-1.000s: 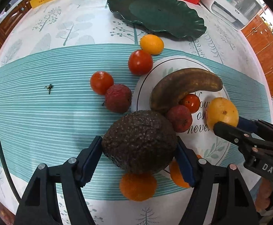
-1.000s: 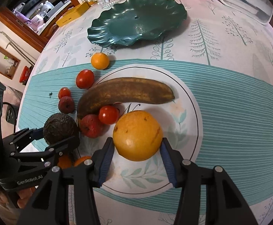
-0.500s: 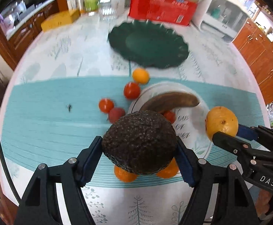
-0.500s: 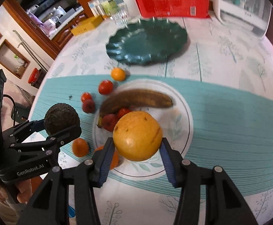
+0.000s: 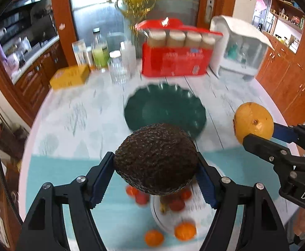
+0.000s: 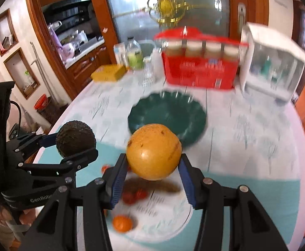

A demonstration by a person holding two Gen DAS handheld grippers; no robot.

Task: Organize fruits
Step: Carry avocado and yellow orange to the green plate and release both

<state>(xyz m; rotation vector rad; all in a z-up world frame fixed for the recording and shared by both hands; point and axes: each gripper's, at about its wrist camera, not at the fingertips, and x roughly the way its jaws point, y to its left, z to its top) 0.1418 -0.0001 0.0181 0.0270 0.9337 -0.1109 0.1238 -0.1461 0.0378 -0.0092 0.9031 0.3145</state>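
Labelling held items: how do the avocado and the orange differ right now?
Colour: the avocado is dark brown-black, the orange yellow-orange with small brown marks. Skin: avocado rough and pebbled, orange smooth. Holder: avocado in the left tool, orange in the right tool. Both are clamped between blue pads, lifted off the table.

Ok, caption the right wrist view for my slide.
Right hand-held gripper lifts a round orange fruit toward the scalloped dark green plate; left hand-held gripper carries a dark bumpy avocado.

Avocado (image 5: 155,159) dark brown, pebbly — orange (image 6: 154,151) yellow-orange w/ brown specks — plate (image 6: 167,115) dk green.
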